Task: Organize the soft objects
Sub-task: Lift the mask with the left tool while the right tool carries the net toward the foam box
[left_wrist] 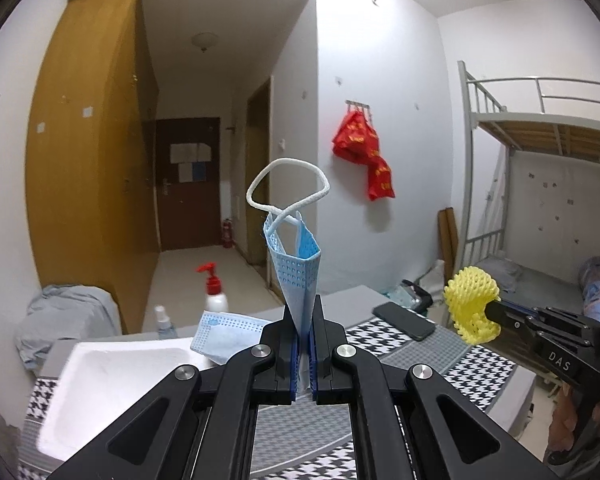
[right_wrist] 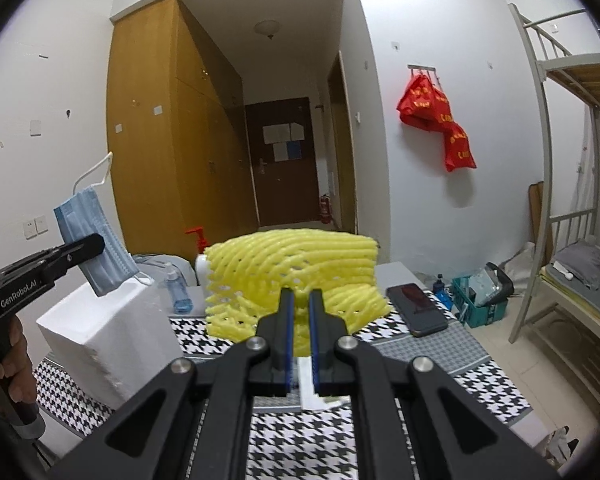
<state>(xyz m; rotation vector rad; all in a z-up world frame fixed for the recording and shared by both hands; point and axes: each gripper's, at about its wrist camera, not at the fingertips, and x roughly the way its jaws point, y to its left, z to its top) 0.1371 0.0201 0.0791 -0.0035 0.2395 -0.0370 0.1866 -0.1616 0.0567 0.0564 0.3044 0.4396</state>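
Blue pleated fabric, a folded face mask [left_wrist: 298, 276], stands pinched between the narrow jaws of the left gripper [left_wrist: 305, 332], its white ear loop [left_wrist: 286, 184] curling up free above it; the right gripper [right_wrist: 300, 320] is clamped on a yellow foam net sleeve [right_wrist: 296, 276], which bulges out wide to both sides of the pads; both things are held clear above the houndstooth tablecloth [right_wrist: 300, 440], with nothing under them touching.

The step in hand looks like the carry: each hand has its soft thing lifted and neither is placed yet; a second face mask [left_wrist: 224, 336] already lies at the rim of the white foam box [left_wrist: 112, 376], off to the left, which suggests the box is where the soft things go, though that is a guess.

The next move, as I judge it, calls for bringing each gripper over the open box and low enough before the jaws part; the mask is light and may cling to a pad or drift; the net sleeve is springy and may bounce out; the phone [right_wrist: 418, 310] and spray bottle [right_wrist: 178, 290] should be kept clear of.
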